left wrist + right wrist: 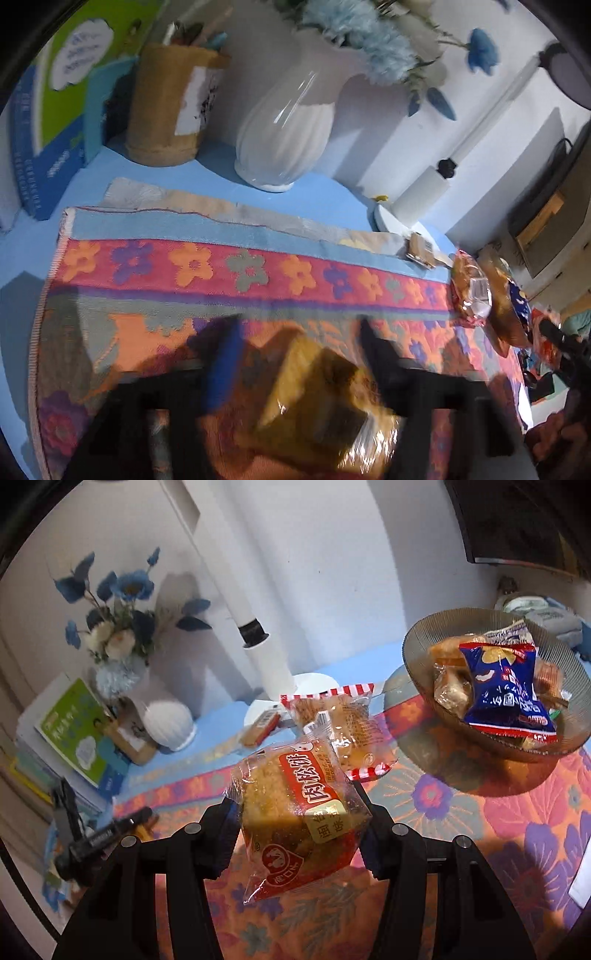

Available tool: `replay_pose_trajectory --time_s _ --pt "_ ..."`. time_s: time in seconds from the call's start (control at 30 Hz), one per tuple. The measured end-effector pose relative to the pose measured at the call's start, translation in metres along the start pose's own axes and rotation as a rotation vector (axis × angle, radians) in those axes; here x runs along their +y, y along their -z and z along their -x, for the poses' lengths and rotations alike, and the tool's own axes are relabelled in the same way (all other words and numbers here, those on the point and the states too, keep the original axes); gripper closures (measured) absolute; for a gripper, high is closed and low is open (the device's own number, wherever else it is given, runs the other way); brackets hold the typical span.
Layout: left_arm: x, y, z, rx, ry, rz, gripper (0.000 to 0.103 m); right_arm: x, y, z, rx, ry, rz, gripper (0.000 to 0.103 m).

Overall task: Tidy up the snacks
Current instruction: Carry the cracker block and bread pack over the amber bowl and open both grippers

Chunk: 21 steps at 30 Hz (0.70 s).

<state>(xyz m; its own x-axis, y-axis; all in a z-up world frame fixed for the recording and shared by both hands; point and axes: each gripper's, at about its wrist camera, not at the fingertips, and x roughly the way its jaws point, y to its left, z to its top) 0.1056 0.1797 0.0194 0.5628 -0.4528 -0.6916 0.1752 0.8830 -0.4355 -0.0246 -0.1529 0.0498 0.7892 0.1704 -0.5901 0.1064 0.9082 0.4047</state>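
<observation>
My right gripper [297, 821] is shut on a wrapped meat-floss cake with a red label [295, 812], held above the floral cloth [517, 830]. A second wrapped cake with a red-striped edge [343, 727] lies behind it. A ribbed glass bowl [417, 664] at the right holds a blue chip bag [506, 690] and several wrapped snacks. In the blurred left wrist view, a yellow-brown wrapped snack [321, 402] sits between the fingers of my left gripper [299, 347]; I cannot tell if the fingers press it. The bowl of snacks [491, 291] shows at the far right.
A white vase with blue flowers [284, 129], a tan cylinder holder [170, 107] and books [51, 122] stand along the wall. A white lamp base and post [266, 657] stands behind the cakes. A small brown box [421, 251] lies near it.
</observation>
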Motion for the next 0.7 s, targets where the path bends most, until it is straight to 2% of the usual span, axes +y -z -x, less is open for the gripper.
replay_pose_trajectory --time_s 0.03,0.13,0.23,0.27,0.33,0.37,0.6,0.7 --pt "-0.003 0.003 0.003 -0.01 -0.006 -0.009 0.001 0.002 -0.001 0.004 -0.003 -0.023 -0.001 0.049" --pt "-0.02 0.011 0.003 0.012 0.021 -0.099 0.0 -0.002 -0.009 0.026 -0.035 -0.041 0.04 0.049" --pt "-0.042 0.019 -0.018 0.106 -0.096 -0.227 0.0 -0.011 -0.014 0.037 -0.047 -0.051 0.024 0.049" --pt "-0.052 0.024 -0.024 0.124 -0.165 -0.287 0.0 -0.017 -0.016 0.039 -0.046 -0.06 0.0 0.049" --pt "-0.067 0.033 -0.028 0.122 -0.244 -0.371 0.002 -0.03 -0.019 0.042 -0.052 -0.054 -0.035 0.049" --pt "-0.07 0.035 -0.028 0.111 -0.273 -0.382 0.019 -0.038 -0.021 0.043 -0.057 -0.053 -0.052 0.049" --pt "-0.069 0.034 -0.024 0.076 -0.279 -0.352 0.02 -0.066 -0.022 0.046 -0.06 -0.039 -0.098 0.049" --pt "-0.067 0.028 -0.023 0.053 -0.314 -0.303 0.02 -0.071 -0.024 0.045 -0.06 -0.026 -0.102 0.049"
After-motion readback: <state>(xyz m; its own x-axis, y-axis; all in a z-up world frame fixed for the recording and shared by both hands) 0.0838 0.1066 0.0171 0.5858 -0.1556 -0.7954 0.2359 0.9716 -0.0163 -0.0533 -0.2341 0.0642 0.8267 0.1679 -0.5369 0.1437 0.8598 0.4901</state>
